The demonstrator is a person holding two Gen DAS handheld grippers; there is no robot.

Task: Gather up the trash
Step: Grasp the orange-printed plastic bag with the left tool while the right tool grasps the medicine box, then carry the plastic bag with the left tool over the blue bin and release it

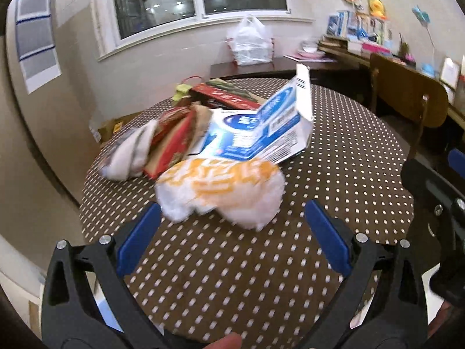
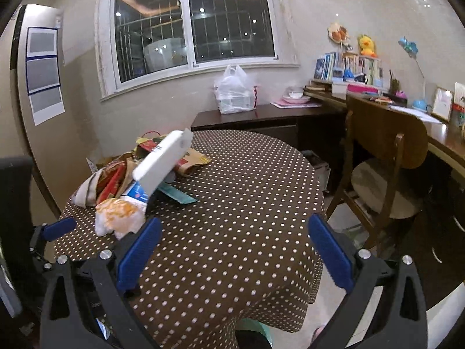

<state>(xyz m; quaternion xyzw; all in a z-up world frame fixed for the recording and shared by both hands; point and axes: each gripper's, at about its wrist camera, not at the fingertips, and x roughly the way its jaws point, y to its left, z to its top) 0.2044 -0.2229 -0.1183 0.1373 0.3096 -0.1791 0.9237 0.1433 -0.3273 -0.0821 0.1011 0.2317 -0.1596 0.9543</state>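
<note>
A heap of trash lies on the round table with the brown polka-dot cloth [image 1: 334,174] [image 2: 247,203]. Nearest is a crumpled white and orange wrapper [image 1: 223,192] [image 2: 119,215]. Behind it sit a torn blue and white carton [image 1: 267,125] [image 2: 162,160], red and brown snack packets [image 1: 177,142] [image 2: 112,180] and a grey-white wrapper [image 1: 133,151]. My left gripper [image 1: 232,232] is open, just short of the orange wrapper, nothing between its fingers. My right gripper [image 2: 234,245] is open over bare cloth, right of the heap.
A wooden chair [image 2: 383,180] stands right of the table. A dark side table under the window carries a white plastic bag [image 2: 235,93]. A long desk [image 2: 421,122] with books and ornaments runs along the right wall. A cardboard box [image 1: 110,128] sits on the floor behind the table.
</note>
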